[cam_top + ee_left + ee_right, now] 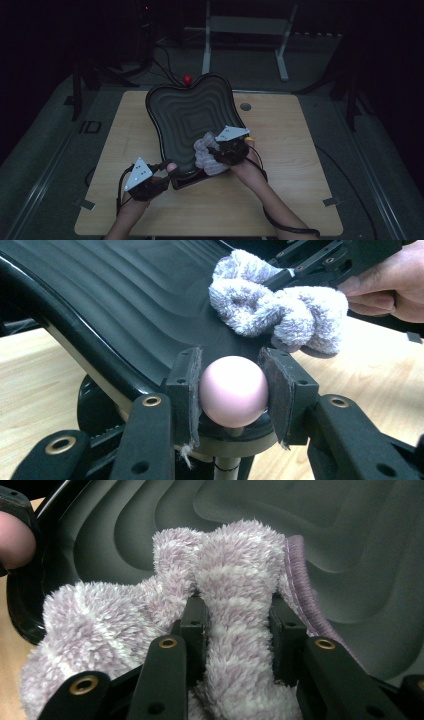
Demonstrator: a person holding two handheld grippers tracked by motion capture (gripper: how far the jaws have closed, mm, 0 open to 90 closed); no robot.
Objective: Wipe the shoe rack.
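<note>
Nearest the person, the left claw [167,172] clamps the pink ball knob [234,391] at the tilted black ridged tray's [190,117] near edge. Just beyond, the right claw [212,150] pinches a fluffy lilac cloth [235,595] tight, pressing it against the tray above the wooden surface [295,150].

Dim lab: lone wooden table [280,200]; floor cables [165,62]; metal stand [250,25].
</note>
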